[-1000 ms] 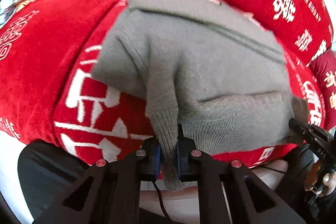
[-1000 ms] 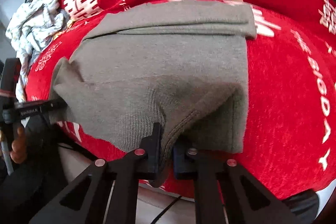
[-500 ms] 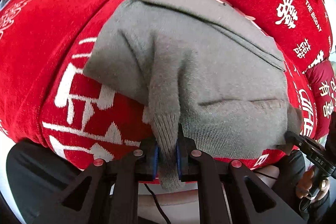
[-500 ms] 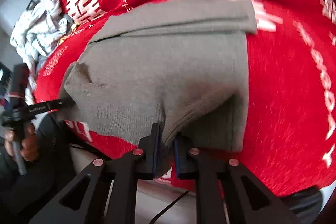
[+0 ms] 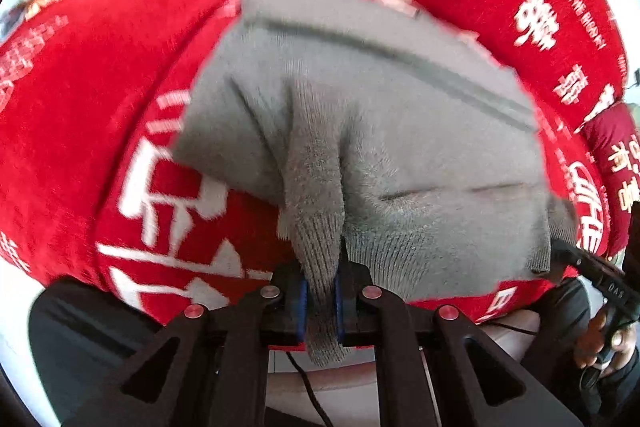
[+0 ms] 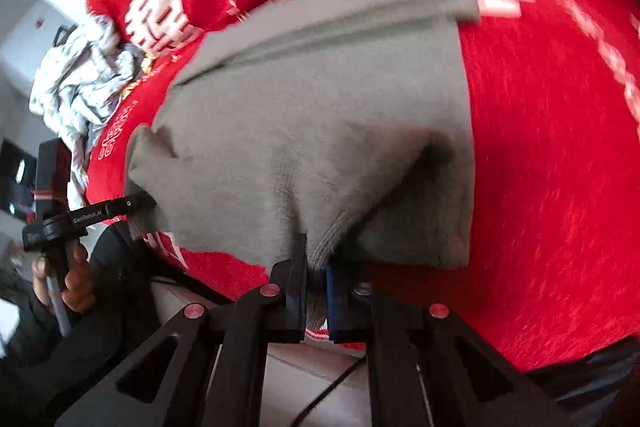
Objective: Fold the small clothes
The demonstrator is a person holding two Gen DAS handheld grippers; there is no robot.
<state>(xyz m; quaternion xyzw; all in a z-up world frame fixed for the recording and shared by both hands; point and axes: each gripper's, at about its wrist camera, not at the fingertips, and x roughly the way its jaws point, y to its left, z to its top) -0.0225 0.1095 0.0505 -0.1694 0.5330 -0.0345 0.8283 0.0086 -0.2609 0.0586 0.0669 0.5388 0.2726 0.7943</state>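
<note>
Gripping the grey sweater [image 5: 400, 147] hem unchanged, the right tool [image 6: 316, 291] has rolled.

From my feed the whole work surface is a red blanket [image 6: 540, 147] with big white characters printed on it. A grey knit garment [image 6: 320, 131] lies spread across the middle of it, and a crumpled pile of pale patterned clothes [image 6: 80, 83] sits off at the blanket's far-left edge.
</note>
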